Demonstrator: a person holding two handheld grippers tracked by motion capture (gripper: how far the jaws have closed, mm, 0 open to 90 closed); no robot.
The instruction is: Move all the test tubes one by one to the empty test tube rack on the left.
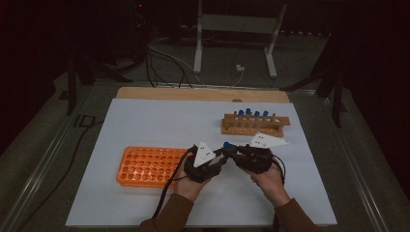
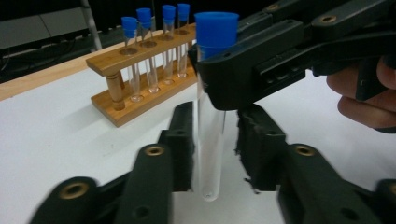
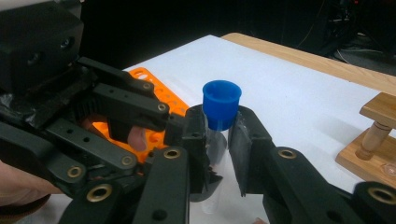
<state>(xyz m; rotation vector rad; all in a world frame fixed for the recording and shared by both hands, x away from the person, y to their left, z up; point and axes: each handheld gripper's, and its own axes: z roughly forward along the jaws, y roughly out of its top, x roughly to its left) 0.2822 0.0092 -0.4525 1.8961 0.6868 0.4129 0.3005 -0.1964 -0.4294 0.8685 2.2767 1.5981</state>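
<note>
Right gripper (image 3: 218, 140) is clamping the tube (image 2: 210, 140) under its cap (image 3: 221, 103) | left gripper (image 2: 215, 144) is flanking it, contact unclear | fragile, slippery glass: grip mid-body.

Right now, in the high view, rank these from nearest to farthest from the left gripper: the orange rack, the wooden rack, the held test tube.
1. Held test tube: between both grippers, beside the left gripper.
2. Orange rack: just to its left.
3. Wooden rack: farther back, to the right.
</note>
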